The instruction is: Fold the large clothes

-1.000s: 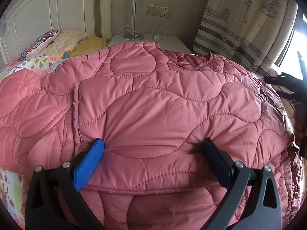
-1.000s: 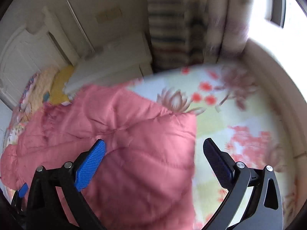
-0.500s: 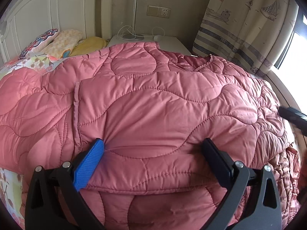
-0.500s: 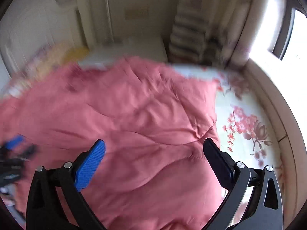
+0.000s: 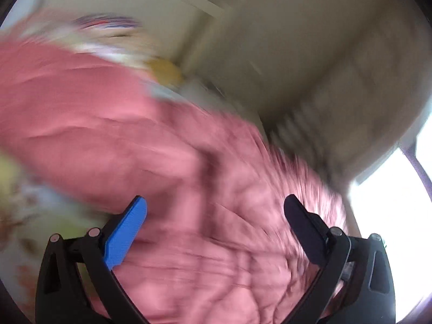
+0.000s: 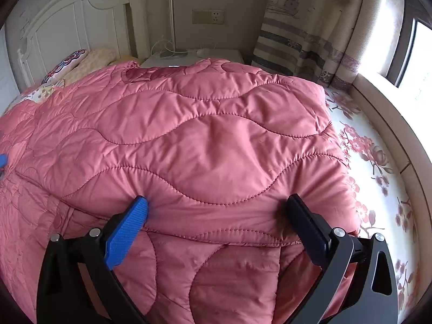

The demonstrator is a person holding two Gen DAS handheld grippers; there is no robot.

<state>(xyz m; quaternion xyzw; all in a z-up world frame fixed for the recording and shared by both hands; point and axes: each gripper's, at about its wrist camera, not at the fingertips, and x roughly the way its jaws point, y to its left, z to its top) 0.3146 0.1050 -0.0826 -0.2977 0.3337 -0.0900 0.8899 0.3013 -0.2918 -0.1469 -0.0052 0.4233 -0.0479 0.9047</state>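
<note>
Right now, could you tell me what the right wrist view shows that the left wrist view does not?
Only the right wrist view, which is sharp, shows the white headboard, the wall socket, the striped curtain and the floral sheet. Only the left wrist view, heavily motion-blurred, shows the left claw, open. Both share the pink quilted garment lying ahead of open jaws; the right claw presses into a fold edge.

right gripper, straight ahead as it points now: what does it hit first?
The pink quilted coat: its folded top layer already lies between the open fingers of the right gripper. Contact looks immediate, though depth is unclear.
</note>
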